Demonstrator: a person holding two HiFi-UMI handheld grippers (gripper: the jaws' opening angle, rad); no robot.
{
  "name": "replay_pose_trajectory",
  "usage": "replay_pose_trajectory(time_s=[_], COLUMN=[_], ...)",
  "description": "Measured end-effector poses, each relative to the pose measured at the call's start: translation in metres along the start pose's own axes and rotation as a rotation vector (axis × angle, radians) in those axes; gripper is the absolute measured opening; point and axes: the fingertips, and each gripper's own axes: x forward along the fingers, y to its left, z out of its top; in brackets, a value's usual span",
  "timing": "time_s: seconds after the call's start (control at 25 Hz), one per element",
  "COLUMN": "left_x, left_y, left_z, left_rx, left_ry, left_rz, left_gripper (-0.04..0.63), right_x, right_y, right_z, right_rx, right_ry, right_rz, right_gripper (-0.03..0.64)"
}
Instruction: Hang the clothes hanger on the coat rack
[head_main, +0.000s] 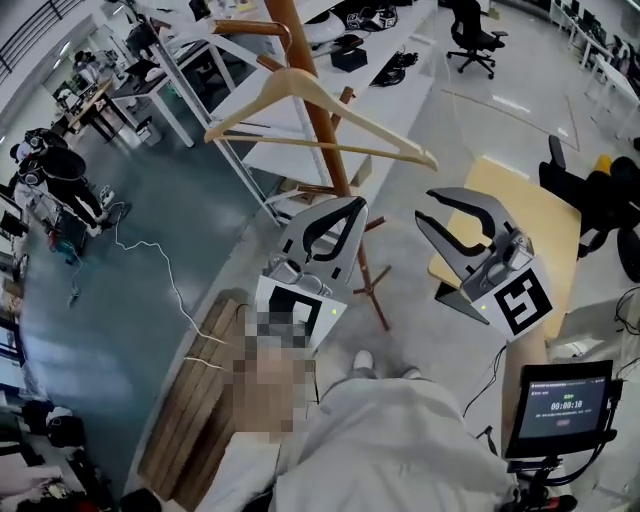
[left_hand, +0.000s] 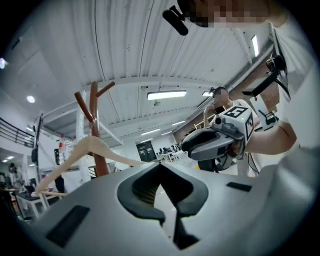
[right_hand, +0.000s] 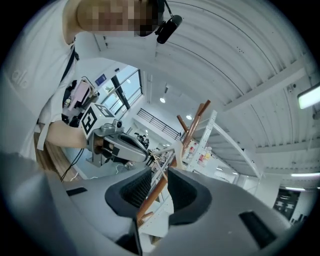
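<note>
**Inspector:** Report the location of the wooden clothes hanger (head_main: 250, 104).

**Operator:** It hangs by its hook from a branch near the top of the brown coat rack (head_main: 320, 120). The shoulders slope down on either side of the pole (head_main: 340, 180), and the lower bar crosses the pole. Neither gripper is in contact with it.

**Inspector:** Condition of the left gripper (head_main: 352, 207)?

**Operator:** Its jaws are closed, tip against tip, with nothing between them. In the head view it appears below the hanger's lower bar and close to the pole, with its tips toward the rack. The left gripper view shows the hanger and rack beyond the tips, apart from them.

**Inspector:** Condition of the right gripper (head_main: 425, 205)?

**Operator:** Its jaws stand apart and hold nothing. In the right gripper view the pole shows through the gap between the pads. The head view places this gripper to the right of the rack, clear of both pole and hanger.

**Inspector:** Surroundings?

**Operator:** The rack stands on crossed feet on a pale floor (head_main: 450, 130). A light wooden tabletop (head_main: 545, 205) lies beyond the right gripper. A small screen (head_main: 563, 400) showing a timer sits at lower right. Wooden planks (head_main: 195, 400) lie at lower left. A white cable (head_main: 150, 255) trails over the darker floor section. A black office chair (head_main: 472, 38) stands at upper right.
</note>
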Motion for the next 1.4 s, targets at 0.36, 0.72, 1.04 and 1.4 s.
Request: replay_pose_trajectory(time_s=[0.36,0.72,1.04,1.4], left_x=[0.075,0.125,0.137,0.141], left_y=[-0.098,-0.175,-0.21,-0.222], left_z=[-0.015,-0.026,-0.027,-0.03], left_rx=[-0.078,-0.185,-0.205,-0.21], left_ry=[-0.03,-0.057,-0.067,-0.064], left_rz=[-0.312,-0.542,-0.674,-0.723], left_gripper=[0.006,0.006,0.006,0.006], right_x=[-0.087,-0.166,-0.196,-0.205], right_y=[-0.022,-0.038,-0.038,-0.038], right_z=[-0.057,-0.103,-0.112,-0.116], right_rx=[0.093,0.118,0.141,0.149], right_ry=[0.163,0.318,0.381,0.397], right_rz=[-0.262,-0.507,-0.615,-0.653], right_gripper=[0.072,0.011,0.011,0.011])
